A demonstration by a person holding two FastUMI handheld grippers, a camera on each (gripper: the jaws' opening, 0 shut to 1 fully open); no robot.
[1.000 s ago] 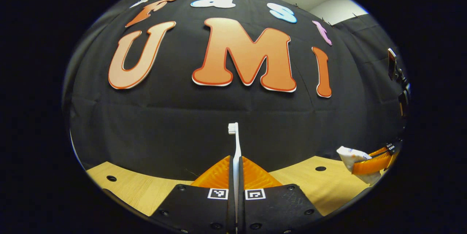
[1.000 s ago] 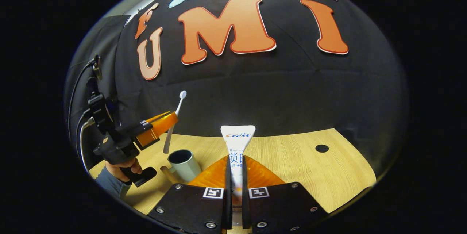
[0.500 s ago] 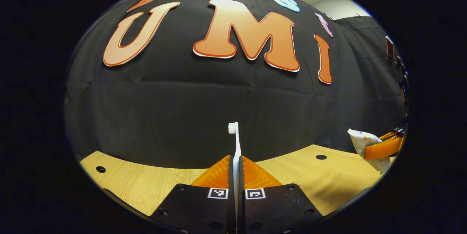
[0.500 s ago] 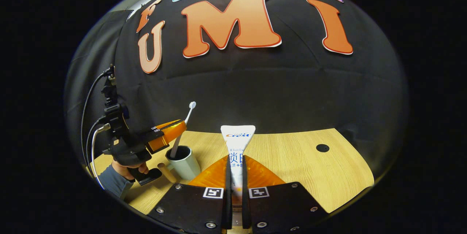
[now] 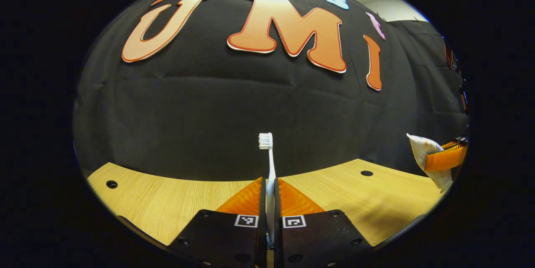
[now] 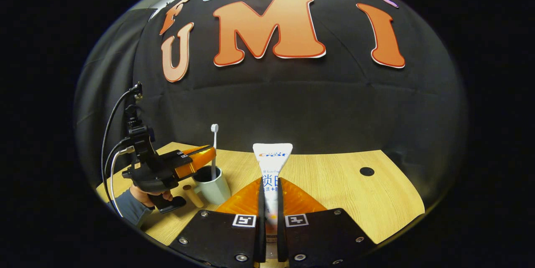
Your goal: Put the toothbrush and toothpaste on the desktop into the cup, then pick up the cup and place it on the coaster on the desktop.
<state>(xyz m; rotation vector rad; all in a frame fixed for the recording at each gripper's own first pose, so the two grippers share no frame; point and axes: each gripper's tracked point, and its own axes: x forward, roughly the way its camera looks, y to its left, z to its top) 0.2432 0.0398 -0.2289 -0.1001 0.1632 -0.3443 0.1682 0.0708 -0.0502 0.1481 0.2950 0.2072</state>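
In the left gripper view my left gripper (image 5: 269,184) is shut on a white toothbrush (image 5: 267,155), whose bristle head points up. The right gripper view has that left gripper (image 6: 202,157) just above a pale green cup (image 6: 215,186) with a wooden handle, at the left of the table. The toothbrush (image 6: 214,146) stands upright with its lower end inside the cup. My right gripper (image 6: 269,184) is shut on a white toothpaste tube (image 6: 271,161), held above the table to the right of the cup. The left gripper view has the toothpaste tube (image 5: 422,151) and right gripper (image 5: 445,157) at the far right.
The wooden table (image 6: 342,184) has round holes, one at the right (image 6: 367,171). A hand (image 6: 146,195) in a blue sleeve holds the left gripper, with cables rising behind it. The black cloth wall stands close behind the table.
The left gripper has come down and tilted level, bringing the toothbrush from above the cup to upright with its lower end inside. The right gripper has stayed nearly still with the toothpaste.
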